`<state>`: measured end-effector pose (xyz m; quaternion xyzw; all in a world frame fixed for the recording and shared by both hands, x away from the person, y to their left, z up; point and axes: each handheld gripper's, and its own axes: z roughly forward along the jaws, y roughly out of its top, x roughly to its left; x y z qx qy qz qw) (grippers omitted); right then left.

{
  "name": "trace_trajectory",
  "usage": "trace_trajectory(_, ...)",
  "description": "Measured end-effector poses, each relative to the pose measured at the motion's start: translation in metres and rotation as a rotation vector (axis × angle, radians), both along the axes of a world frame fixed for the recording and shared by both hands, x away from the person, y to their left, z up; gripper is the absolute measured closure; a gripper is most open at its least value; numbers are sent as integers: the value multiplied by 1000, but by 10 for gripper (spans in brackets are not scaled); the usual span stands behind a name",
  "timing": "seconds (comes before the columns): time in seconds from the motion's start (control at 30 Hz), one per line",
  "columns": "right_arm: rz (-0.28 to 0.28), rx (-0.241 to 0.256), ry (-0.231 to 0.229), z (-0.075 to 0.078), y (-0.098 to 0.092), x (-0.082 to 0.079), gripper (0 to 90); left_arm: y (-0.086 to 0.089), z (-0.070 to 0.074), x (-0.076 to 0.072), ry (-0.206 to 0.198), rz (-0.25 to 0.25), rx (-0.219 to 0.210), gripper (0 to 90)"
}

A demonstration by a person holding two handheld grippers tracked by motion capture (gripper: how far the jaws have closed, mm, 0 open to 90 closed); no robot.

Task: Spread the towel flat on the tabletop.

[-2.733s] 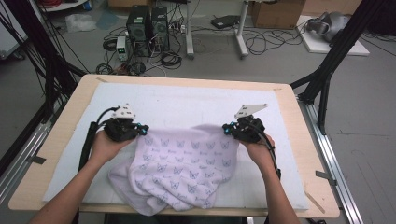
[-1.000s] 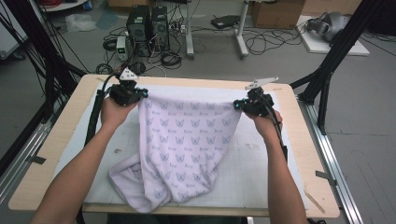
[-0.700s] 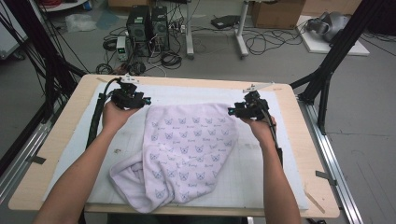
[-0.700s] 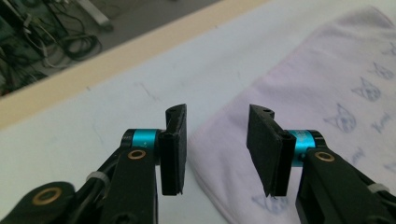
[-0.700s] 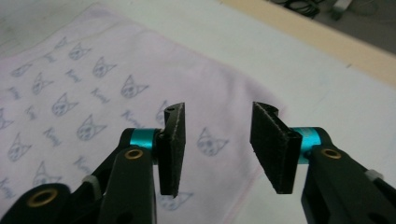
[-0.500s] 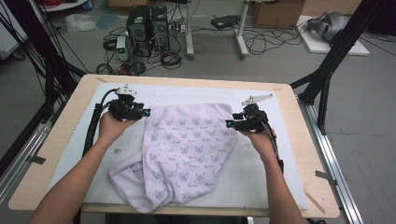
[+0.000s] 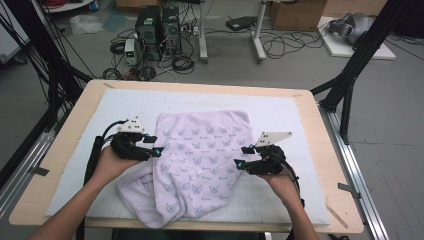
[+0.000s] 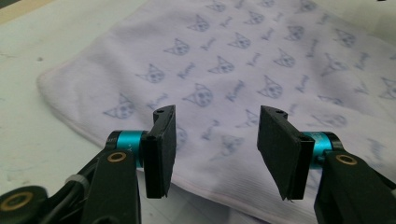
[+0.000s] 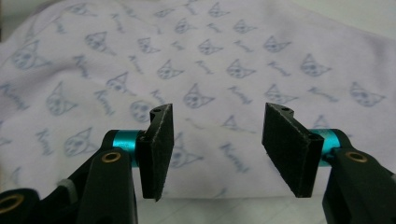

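A pale lilac towel (image 7: pixel 200 160) printed with small blue cat faces lies spread on the white mat, its near end bunched toward the front edge. My left gripper (image 7: pixel 156 149) sits at the towel's left edge, jaws open, nothing between them. In the left gripper view the towel (image 8: pixel 243 79) lies just past the open gripper (image 8: pixel 215 148). My right gripper (image 7: pixel 240 161) is at the towel's right edge, also open and empty. The right gripper view shows the towel (image 9: pixel 210 70) close in front of the gripper (image 9: pixel 215 148).
The white mat (image 7: pixel 295 120) covers a wooden table (image 7: pixel 330 165); bare mat lies at the back and both sides. Beyond the table, computer towers (image 7: pixel 159 25), cables and black frame legs (image 7: pixel 350 80) stand on the floor.
Both grippers carried the towel's top edge to the far side, laid it flat, let go, and have drawn back toward the person to the towel's middle at left and right edges.
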<state>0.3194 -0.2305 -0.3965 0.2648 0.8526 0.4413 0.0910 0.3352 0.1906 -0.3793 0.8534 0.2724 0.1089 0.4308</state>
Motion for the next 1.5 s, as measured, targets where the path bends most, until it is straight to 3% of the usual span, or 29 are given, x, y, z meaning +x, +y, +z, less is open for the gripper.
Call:
trace_trajectory(0.17, 33, 15, 11, -14, 3, -19, 419, -8, -6, -21, 28, -77, -12, 434)
trace_trajectory(0.23, 49, 15, 21, -19, 5, -25, 418, -12, -13, -26, 68, -120, -9, 427)
trace_trajectory(0.3, 68, 4, 22, -25, 9, -30, 416, -15, -20, -28, 81, -146, 31, 433)
trace_trajectory(0.33, 78, -1, 33, -28, 11, -31, 416, -16, -24, -28, 83, -152, 43, 460)
trace_trajectory(0.5, 103, -63, 50, -40, 23, -32, 436, -18, -34, -25, 94, -184, 45, 820)
trace_trajectory(0.6, 112, -78, 56, -44, 26, -26, 545, -16, -32, -21, 97, -178, 25, 864)
trace_trajectory(0.67, 102, -75, 57, -45, 27, -23, 647, -16, -30, -20, 86, -160, 18, 872)
trace_trajectory(0.73, 110, -59, 72, -44, 25, -19, 805, -14, -29, -18, 83, -151, 11, 875)
trace_trajectory(0.77, 113, -57, 72, -43, 24, -19, 826, -12, -27, -18, 76, -140, 7, 876)
trace_trajectory(0.97, 89, -17, 11, -11, 18, -14, 833, -7, -11, -6, 25, -65, -6, 879)
trace_trajectory(1.07, 52, -10, -23, 6, 16, -1, 833, -5, -8, 13, 14, 12, -11, 879)
trace_trajectory(1.13, 17, -37, -46, 10, 18, 14, 832, -3, -10, 31, 23, 66, -23, 879)
trace_trajectory(1.23, -33, -22, -19, 5, 22, 43, 832, -5, -20, 54, 25, 135, 5, 878)
trace_trajectory(1.33, -76, -42, 6, -7, 29, 67, 831, -9, -33, 70, 20, 188, 36, 878)
trace_trajectory(1.4, -98, -47, 45, -18, 33, 79, 824, -10, -40, 77, 38, 200, 54, 877)
trace_trajectory(1.5, -104, -54, 66, -26, 36, 84, 785, -7, -43, 79, 66, 188, 53, 838)
